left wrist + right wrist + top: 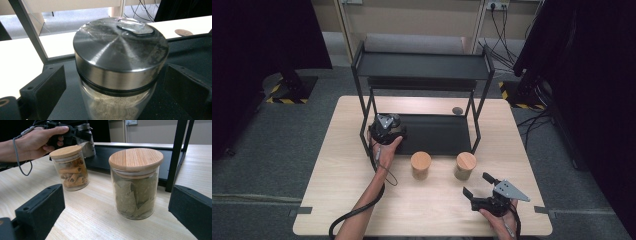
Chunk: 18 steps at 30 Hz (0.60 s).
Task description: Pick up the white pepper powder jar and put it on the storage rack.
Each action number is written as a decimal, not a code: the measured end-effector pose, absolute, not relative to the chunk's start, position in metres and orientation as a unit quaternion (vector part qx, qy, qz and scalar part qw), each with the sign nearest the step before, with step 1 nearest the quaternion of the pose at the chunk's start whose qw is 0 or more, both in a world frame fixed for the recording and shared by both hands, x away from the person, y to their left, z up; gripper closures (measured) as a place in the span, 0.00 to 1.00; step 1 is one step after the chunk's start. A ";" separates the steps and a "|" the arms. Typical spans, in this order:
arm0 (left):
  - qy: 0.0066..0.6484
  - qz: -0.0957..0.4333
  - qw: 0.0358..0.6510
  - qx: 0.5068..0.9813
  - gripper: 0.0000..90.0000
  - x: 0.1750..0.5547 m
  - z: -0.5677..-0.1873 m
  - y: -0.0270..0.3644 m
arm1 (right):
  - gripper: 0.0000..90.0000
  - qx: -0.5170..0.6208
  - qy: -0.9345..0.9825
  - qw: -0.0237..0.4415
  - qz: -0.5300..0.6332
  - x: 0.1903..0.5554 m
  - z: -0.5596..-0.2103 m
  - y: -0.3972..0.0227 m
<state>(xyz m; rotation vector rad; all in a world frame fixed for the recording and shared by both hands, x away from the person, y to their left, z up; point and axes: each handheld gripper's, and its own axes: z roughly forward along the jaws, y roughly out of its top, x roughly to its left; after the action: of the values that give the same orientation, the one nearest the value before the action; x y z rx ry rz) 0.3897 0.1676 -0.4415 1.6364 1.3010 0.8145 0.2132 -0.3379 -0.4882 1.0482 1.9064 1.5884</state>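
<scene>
Between the spread jaws of the left gripper (pixel 113 82) a glass jar with a steel lid (pixel 120 50) is standing, and neither black pad is touching it; a gap is showing on each side of the glass. The jar is holding a pale powder and is sitting on the dark bottom shelf (pixel 190 47) of a black metal rack (pixel 422 65), at that shelf's left end. From the high view, the person's left hand (pixel 384 150) is wrapping the gripper from below, its cable (pixel 357 212) trailing back along the forearm toward the table's near edge.

On the near right part of the table, the right gripper (pixel 479 186) is being held in the person's right hand (pixel 502 215), its jaws standing wide apart and closing on nothing. They are pointing up the table toward a wooden-lidded jar of green leaves (pixel 135 182), which is standing just ahead of them on the bare wood without touching either jaw. A second wooden-lidded jar, filled with brown rolled sticks (pixel 71 170), is standing to the left of the leaf jar, well apart from it. Both wooden-lidded jars are resting on the light wooden table (pixel 337 190), just in front of the rack's bottom shelf. A small dark round mark (pixel 457 110) is lying on the table behind that shelf, near the right rear post.
</scene>
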 end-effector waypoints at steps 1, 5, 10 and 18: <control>0.522 0.327 0.434 0.658 0.04 0.390 -0.441 0.168 | 0.01 0.380 0.690 0.222 0.575 0.213 -0.488 -0.338; 0.520 0.325 0.434 0.660 0.04 0.386 -0.438 0.167 | 0.01 0.380 0.690 0.222 0.575 0.213 -0.488 -0.338; 0.527 0.319 0.433 0.658 0.04 0.382 -0.433 0.166 | 0.01 0.379 0.690 0.223 0.575 0.213 -0.488 -0.338; 0.524 0.319 0.434 0.660 0.05 0.376 -0.431 0.167 | 0.01 0.380 0.690 0.223 0.575 0.213 -0.488 -0.338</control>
<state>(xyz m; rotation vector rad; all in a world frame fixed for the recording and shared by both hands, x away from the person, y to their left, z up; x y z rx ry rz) 0.3764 0.1672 -0.4308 1.6432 1.3052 0.7945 0.2130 -0.3381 -0.4881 1.0484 1.9052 1.5878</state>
